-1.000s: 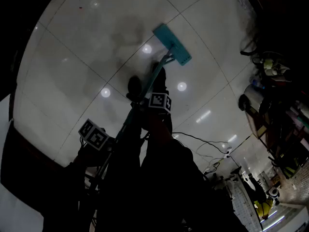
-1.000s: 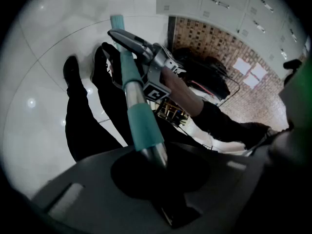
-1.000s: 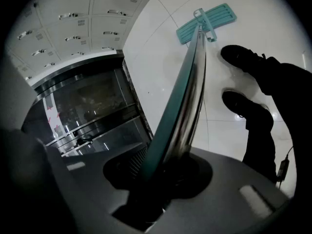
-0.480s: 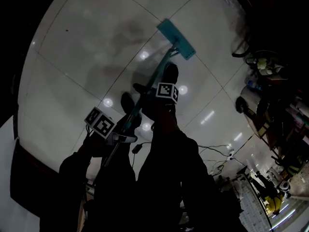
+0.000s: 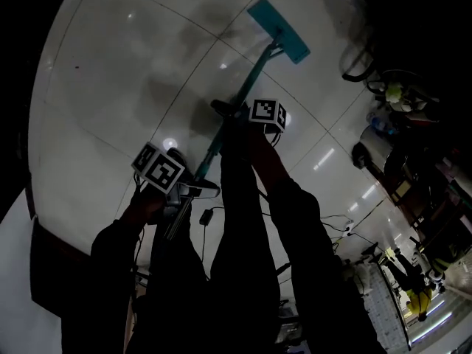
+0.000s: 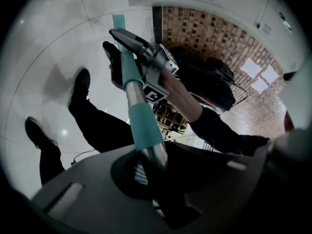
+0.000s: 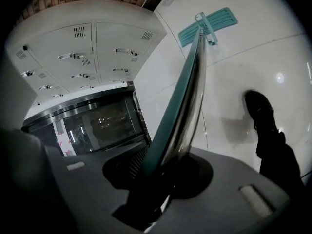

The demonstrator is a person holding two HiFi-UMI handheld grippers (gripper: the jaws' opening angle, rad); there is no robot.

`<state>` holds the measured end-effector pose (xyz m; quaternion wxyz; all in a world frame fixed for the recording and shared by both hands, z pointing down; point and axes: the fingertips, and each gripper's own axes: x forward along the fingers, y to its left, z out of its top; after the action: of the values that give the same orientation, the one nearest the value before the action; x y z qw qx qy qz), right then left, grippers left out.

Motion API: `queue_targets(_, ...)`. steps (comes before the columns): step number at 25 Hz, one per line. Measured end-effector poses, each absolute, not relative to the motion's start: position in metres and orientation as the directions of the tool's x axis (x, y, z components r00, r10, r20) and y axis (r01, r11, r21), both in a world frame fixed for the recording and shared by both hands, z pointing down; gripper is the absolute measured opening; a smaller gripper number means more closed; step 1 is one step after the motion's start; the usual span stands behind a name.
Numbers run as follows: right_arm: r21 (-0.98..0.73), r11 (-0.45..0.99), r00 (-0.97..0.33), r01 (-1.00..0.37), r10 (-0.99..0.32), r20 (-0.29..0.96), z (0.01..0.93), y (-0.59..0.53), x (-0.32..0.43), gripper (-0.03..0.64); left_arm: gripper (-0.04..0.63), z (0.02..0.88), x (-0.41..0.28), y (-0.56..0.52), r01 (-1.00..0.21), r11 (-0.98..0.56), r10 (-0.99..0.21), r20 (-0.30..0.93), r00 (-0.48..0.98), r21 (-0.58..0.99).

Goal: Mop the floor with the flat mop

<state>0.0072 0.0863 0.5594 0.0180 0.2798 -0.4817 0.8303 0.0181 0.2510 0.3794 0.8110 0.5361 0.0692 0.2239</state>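
Observation:
The flat mop's teal head [image 5: 279, 29] lies on the white tiled floor [image 5: 110, 72] at the top of the head view. Its handle [image 5: 234, 109] slants down-left from the head to both grippers. My right gripper [image 5: 247, 124] is shut on the handle's middle, and my left gripper [image 5: 173, 190] is shut on it lower down. In the left gripper view the handle's teal sleeve [image 6: 144, 126] rises out of my left gripper [image 6: 151, 167] toward the right gripper [image 6: 146, 57]. From my right gripper [image 7: 163, 179] the handle [image 7: 187, 96] runs up to the mop head [image 7: 207, 26].
The person's dark shoes [image 6: 80, 87] [image 7: 261, 111] stand on the tiles beside the handle. White lockers [image 7: 92, 48] and a glass-fronted cabinet [image 7: 97, 121] line one wall. Cables [image 5: 324, 223] trail on the floor, and cluttered gear [image 5: 398, 124] fills the right side. Dark wet patches [image 5: 214, 21] mark the tiles.
The mop head has slid farther away, up and to the right in the head view. Both grippers followed it along the handle's line, and the person's feet have shifted.

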Motion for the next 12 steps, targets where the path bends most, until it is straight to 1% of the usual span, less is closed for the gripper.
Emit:
queue_targets(3, -0.796, -0.519, -0.841, -0.311, -0.241, 0.485, 0.563, 0.048, 0.045, 0.147, 0.078, 0.388, 0.056, 0.215, -0.282, 0.309, 0.431, 0.130, 0.893, 0.908)
queue_targets(7, -0.799, -0.508, -0.825, -0.321, -0.264, 0.500, 0.569, 0.002, 0.086, 0.147, 0.077, 0.392, 0.097, 0.170, -0.249, 0.318, 0.410, 0.104, 0.906, 0.915)
queue_targets(12, -0.801, -0.489, -0.810, -0.346, -0.274, 0.518, 0.579, -0.044, 0.128, 0.149, 0.074, 0.408, 0.134, 0.130, -0.257, 0.303, 0.414, 0.116, 0.903, 0.918)
